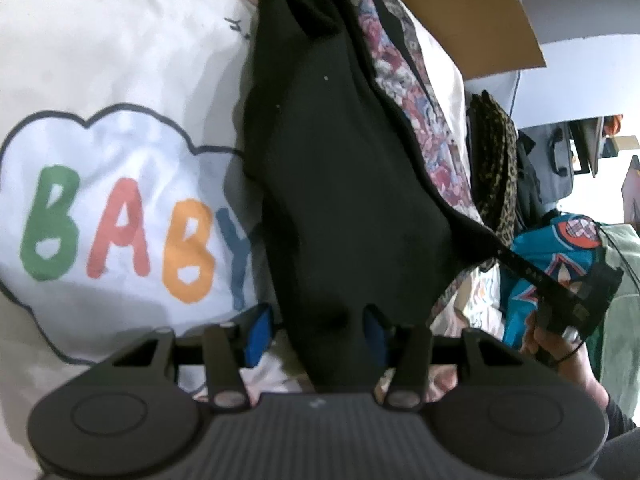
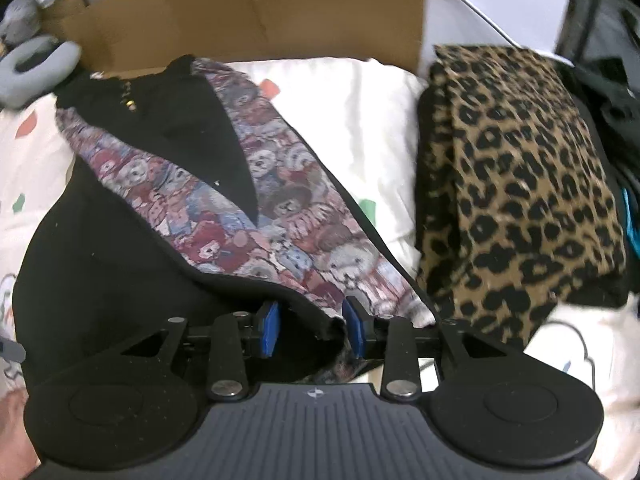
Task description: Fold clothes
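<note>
Cream bedding printed with a cloud and the word BABY (image 1: 132,228) covers the surface, with a cardboard box (image 2: 256,12) standing behind it. On that bedding, in front of the box, lies the black vest (image 2: 120,248), its teddy-bear tapestry lining (image 2: 280,220) turned out along the front edges. Just beside it, away from the BABY print, sits a folded leopard-print garment (image 2: 520,184).

Both grippers are at the vest's near hem. The left gripper (image 1: 316,334) has its blue pads apart with black cloth bunched between them; whether they press on it I cannot tell. The right gripper (image 2: 312,328) stands with its jaws apart around the hem corner, pads clear of the cloth.

The vest looks soft and limp, yet thicker where tapestry backs it, so it should crease bluntly and sag if lifted at one point. Hem corners and shoulder seams seem the soundest places to take hold.
</note>
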Demonstrator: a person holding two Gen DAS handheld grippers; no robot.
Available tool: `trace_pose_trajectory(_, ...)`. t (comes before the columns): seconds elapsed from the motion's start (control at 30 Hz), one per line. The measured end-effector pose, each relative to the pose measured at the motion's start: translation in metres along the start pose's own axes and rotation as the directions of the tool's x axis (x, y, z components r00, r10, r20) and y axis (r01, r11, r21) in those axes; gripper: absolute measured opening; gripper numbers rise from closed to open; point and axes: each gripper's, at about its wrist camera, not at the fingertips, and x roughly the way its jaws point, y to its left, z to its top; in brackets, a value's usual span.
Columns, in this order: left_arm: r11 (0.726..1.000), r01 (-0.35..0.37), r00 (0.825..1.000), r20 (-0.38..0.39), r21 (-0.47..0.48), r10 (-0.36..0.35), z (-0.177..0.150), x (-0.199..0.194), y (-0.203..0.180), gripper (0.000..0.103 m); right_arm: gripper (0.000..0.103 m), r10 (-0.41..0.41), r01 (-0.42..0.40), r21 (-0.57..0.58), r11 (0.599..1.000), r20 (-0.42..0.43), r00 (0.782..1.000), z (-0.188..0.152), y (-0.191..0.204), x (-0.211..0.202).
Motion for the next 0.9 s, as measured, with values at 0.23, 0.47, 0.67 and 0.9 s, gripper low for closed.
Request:
trace_pose_trajectory(0.23, 1.0, 0.028, 0.999, -0.028, -0.014, -0.028, -0.005, 0.004, 0.0, 0.052, 0.038, 0.004, 0.0, -0.11, 0.994, 0.03, 1.0, 0.007, 0.01, -0.003)
trace_pose_trajectory(0.47, 0.998, 0.054, 0.997, -0.05, -0.036, -0.056, -0.005, 0.008, 0.003, 0.05, 0.006, -0.06, 0.063, -0.052, 0.997, 0.061, 0.996, 0.011, -0.005, -0.007)
trace_pose_trajectory(0.67, 0.996, 0.083, 0.992, -0.089, -0.033, -0.085, -0.002, 0.013, 0.0, 0.041, 0.006, -0.073, 0.072, 0.026, 0.997, 0.034, 0.997, 0.008, -0.023, -0.001)
trace_pose_trajectory(0.9, 0.993, 0.114, 0.986, -0.124, -0.015, -0.115, 0.0, 0.014, -0.008, 0.005, 0.006, -0.086, 0.084, 0.084, 0.993, 0.019, 0.996, 0.005, -0.034, 0.002)
